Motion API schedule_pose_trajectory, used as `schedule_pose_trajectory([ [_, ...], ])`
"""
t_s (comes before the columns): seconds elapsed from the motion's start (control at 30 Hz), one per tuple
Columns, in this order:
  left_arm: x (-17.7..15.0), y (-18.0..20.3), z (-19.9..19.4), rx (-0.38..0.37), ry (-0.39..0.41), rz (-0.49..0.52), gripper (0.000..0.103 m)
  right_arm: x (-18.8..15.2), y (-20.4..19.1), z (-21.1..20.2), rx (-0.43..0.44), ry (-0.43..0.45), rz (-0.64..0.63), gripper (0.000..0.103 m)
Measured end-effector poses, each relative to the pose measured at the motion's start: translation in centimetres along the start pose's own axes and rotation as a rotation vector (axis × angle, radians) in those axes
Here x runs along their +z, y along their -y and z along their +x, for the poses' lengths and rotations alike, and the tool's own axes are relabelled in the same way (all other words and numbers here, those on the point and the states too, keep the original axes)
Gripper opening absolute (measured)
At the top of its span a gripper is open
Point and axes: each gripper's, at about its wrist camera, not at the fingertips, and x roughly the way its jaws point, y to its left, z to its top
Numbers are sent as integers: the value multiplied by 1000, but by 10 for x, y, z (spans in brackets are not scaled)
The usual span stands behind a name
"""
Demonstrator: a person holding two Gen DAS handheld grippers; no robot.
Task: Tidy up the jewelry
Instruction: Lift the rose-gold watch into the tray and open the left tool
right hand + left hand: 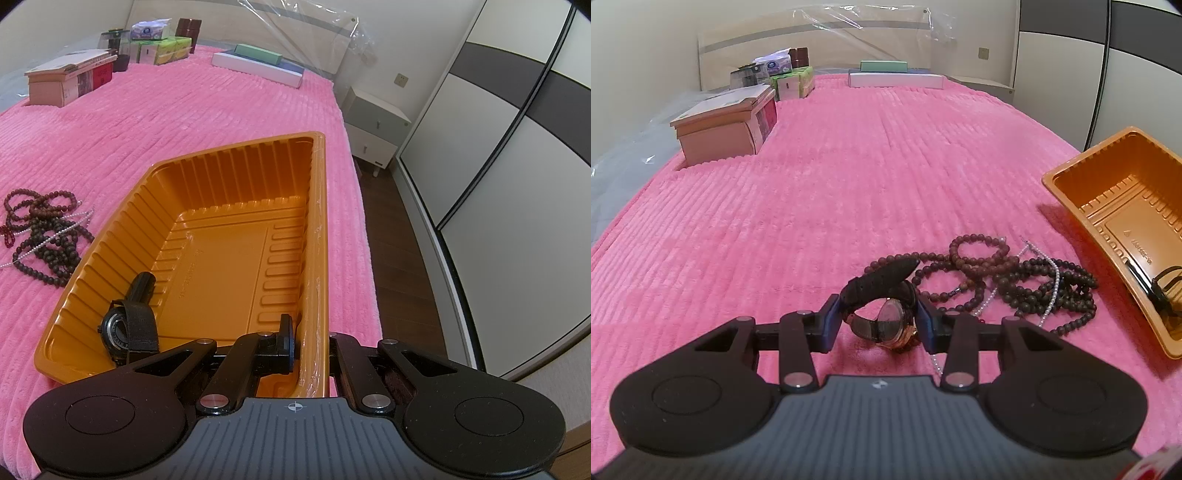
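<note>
Left wrist view: left gripper (880,320) set low over the pink bedspread (812,206), jaws closed in around a rose-gold wristwatch (886,314), blue pads touching the strap loop on either side. Standing on edge, dial tilted toward the camera and slightly left, free strap end (901,266) poking up and away to the right; long axis of the strap loop roughly across the jaws. Just beyond and touching the watch, a tangle of brown bead bracelets (1004,273) threaded with a pearl strand (1051,284). Likely trouble: beads or pearl strand snagging on the watch and dragging along on lift; springy strap squeezing flat and slipping out.

Right wrist view: right gripper (314,347) clamped on the near right wall of the orange plastic tray (317,221), one jaw inside, one outside. Inside, at the near left corner, a black wristwatch (123,330), dial facing left, strap running from near toward far. Tray long axis pointing away from the camera. Thin wall apt to flex, or tray to tip on the soft bed and slide its contents.
</note>
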Motion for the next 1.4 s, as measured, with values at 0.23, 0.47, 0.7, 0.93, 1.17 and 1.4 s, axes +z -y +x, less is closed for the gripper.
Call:
schedule_pose_trajectory([
  [0.23,3,0,-5,-4,3,2,37,0,0,0,0,2,1,3],
  [0.47,11,2,-11,-10,10,2,37,1,0,0,1,3,1,3],
  [0.7,17,4,-17,-24,23,0,37,1,1,0,1,4,1,3],
  [0.93,23,10,-25,-51,38,5,37,0,1,1,0,3,2,3],
  [1.17,30,32,-29,-118,45,26,37,0,1,1,0,3,1,3],
  [1.4,37,75,-31,-266,44,71,37,0,1,1,3,5,4,3],
])
